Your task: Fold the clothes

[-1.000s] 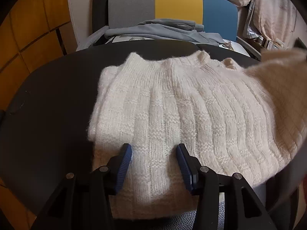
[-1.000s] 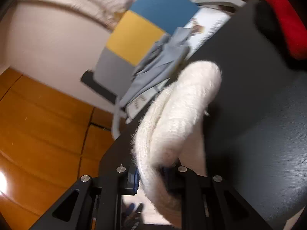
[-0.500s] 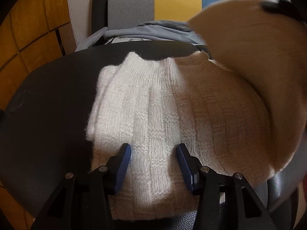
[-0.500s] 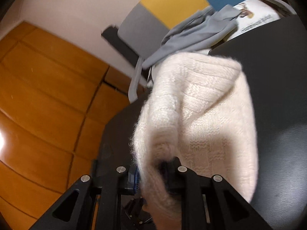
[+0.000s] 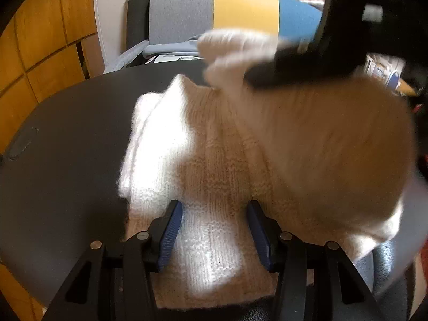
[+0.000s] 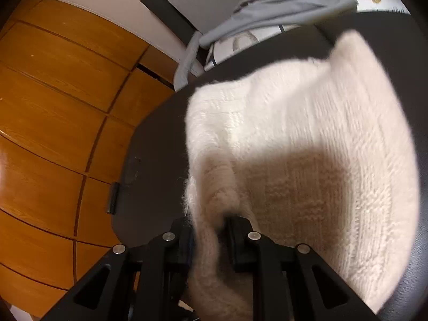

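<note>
The white sweater [image 5: 214, 165] lies on the dark round surface [image 5: 67, 139], its right part lifted and swung over toward the left. The right claw [image 6: 210, 230] is clenched on a bunched edge of the knit, and in the left wrist view that claw shows as a blurred black shape above the raised flap. The left claw [image 5: 214, 224] is released, its 2 blue pads straddling the near hem without pinching it; whether it presses the fabric down I cannot tell.

Risks, as I judge them: with the hem not pinched, the pull of the moving flap could drag the whole sweater sideways and skew the fold. The grip is on a thick wad, so the fluffy knit could slip out mid-swing and land crumpled. Near the right edge the sweater hangs close to the rim, so a tug could slide it off
</note>
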Tool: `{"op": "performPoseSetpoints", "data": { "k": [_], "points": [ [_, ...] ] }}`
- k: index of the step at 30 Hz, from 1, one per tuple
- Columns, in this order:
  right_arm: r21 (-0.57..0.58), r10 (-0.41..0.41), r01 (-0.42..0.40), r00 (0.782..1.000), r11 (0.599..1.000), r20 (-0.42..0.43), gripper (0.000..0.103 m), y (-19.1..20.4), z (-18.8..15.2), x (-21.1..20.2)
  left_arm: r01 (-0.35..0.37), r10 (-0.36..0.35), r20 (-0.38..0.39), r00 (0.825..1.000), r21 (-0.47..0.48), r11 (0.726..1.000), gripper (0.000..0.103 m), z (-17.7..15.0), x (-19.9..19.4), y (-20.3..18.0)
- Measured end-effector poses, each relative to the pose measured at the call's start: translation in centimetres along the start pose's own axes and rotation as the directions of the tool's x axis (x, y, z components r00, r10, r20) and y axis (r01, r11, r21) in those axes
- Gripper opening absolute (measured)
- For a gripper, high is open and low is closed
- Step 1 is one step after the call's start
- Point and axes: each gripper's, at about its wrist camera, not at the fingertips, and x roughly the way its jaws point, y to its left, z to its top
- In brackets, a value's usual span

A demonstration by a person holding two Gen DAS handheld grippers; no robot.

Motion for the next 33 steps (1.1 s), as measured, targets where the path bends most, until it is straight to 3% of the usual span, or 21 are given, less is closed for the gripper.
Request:
{"op": "performPoseSetpoints", "data": {
  "k": [1, 3, 6, 10, 12, 17, 18, 19, 21, 25, 27, 29, 30, 32, 33],
  "points": [
    [0.001, -0.001, 0.001, 1.0, 1.0, -0.007, 0.021, -0.2, 0.0, 0.4, 0.034, -0.034, 0.005, 0.999, -0.036, 0.999, 0.052, -0.1, -0.4, 0.7],
    [-0.007, 0.031, -0.031, 1.0, 0.999, 0.004, 0.032, -0.3, -0.3, 0.4, 0.119, -0.117, 0.022, 0.993, -0.126, 0.985, 0.052, -0.4, -1.5, 2.6],
    [-0.03, 0.106, -0.106, 0.994, 0.994, 0.022, 0.035, 0.2, -0.8, -0.9, 0.197, -0.193, 0.039, 0.98, -0.202, 0.959, 0.052, -1.0, -2.8, 4.8],
    [-0.072, 0.24, -0.231, 0.959, 0.97, 0.149, 0.038, -0.4, -3.4, -5.5, 0.247, -0.234, 0.088, 0.968, -0.196, 0.949, 0.056, -1.0, -4.7, 5.6],
    [-0.064, 0.239, -0.23, 0.942, 0.971, 0.238, 0.038, -2.0, -5.1, -8.2, 0.302, -0.283, 0.118, 0.952, -0.211, 0.929, 0.059, -0.9, -5.5, 5.8],
    [-0.041, 0.028, -0.017, 0.963, 0.999, 0.268, 0.039, -5.6, -8.9, -10.7, 0.49, -0.453, 0.188, 0.872, -0.294, 0.821, 0.072, 1.3, -7.0, 6.7],
    [-0.068, -0.003, 0.022, 0.966, 0.997, 0.26, 0.04, -5.8, -9.6, -10.8, 0.494, -0.459, 0.184, 0.869, -0.289, 0.82, 0.083, 2.0, -7.2, 6.4],
    [-0.098, -0.003, 0.028, 0.969, 0.995, 0.246, 0.04, -5.7, -10.2, -10.6, 0.494, -0.466, 0.166, 0.869, -0.277, 0.824, 0.087, 2.8, -7.1, 5.9],
    [-0.171, 0.023, 0.013, 0.979, 0.985, 0.204, 0.039, -4.9, -11.1, -9.8, 0.491, -0.477, 0.117, 0.871, -0.247, 0.836, 0.087, 4.7, -6.6, 4.7],
    [-0.317, -0.045, 0.089, 0.988, 0.944, 0.145, 0.038, -2.8, -11.9, -7.0, 0.429, -0.43, 0.037, 0.902, -0.191, 0.883, 0.087, 7.7, -5.3, 1.4],
    [-0.341, -0.086, 0.13, 0.986, 0.931, 0.141, 0.038, -2.1, -12.0, -5.7, 0.365, -0.371, -0.002, 0.929, -0.164, 0.916, 0.087, 8.7, -4.1, -0.3],
    [-0.34, -0.134, 0.177, 0.98, 0.924, 0.147, 0.038, -2.1, -11.7, -4.5, 0.283, -0.294, -0.065, 0.954, -0.14, 0.949, 0.054, 9.3, -2.5, -1.4],
    [-0.327, -0.158, 0.199, 0.976, 0.924, 0.148, 0.037, -2.4, -11.6, -4.2, 0.29, -0.303, -0.078, 0.95, -0.147, 0.946, 0.014, 9.5, -2.0, -1.3],
    [-0.289, -0.208, 0.243, 0.967, 0.926, 0.145, 0.032, -3.3, -11.3, -3.8, 0.328, -0.349, -0.091, 0.933, -0.188, 0.926, 0.013, 9.9, -1.6, -0.7],
    [-0.263, -0.223, 0.257, 0.963, 0.93, 0.151, 0.031, -3.9, -11.4, -3.9, 0.36, -0.378, -0.06, 0.924, -0.202, 0.911, 0.012, 10.2, -2.3, -0.1]
  ]
}}
